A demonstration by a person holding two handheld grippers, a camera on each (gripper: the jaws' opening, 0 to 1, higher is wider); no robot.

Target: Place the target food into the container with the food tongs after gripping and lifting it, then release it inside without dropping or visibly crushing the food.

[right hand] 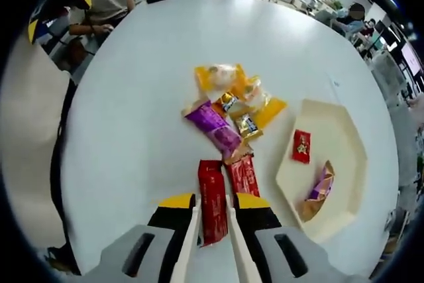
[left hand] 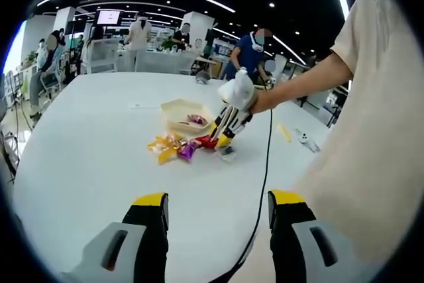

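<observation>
Red snack packet point(right hand: 212, 205) lies on the white table point(right hand: 126, 130) just beside the cream tray point(right hand: 344, 144), between the right gripper's point(right hand: 212, 211) tongs, which flank it; whether they pinch it I cannot tell. The left gripper view shows the left gripper point(left hand: 217, 202) with jaws apart, well short of the tray point(left hand: 173, 107). The right gripper view shows two packets lying in the tray.

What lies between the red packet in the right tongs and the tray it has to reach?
A second red packet lies right beside the held red packet, between it and the cream tray. It lies flat on the table, so lifting over it should clear.
</observation>
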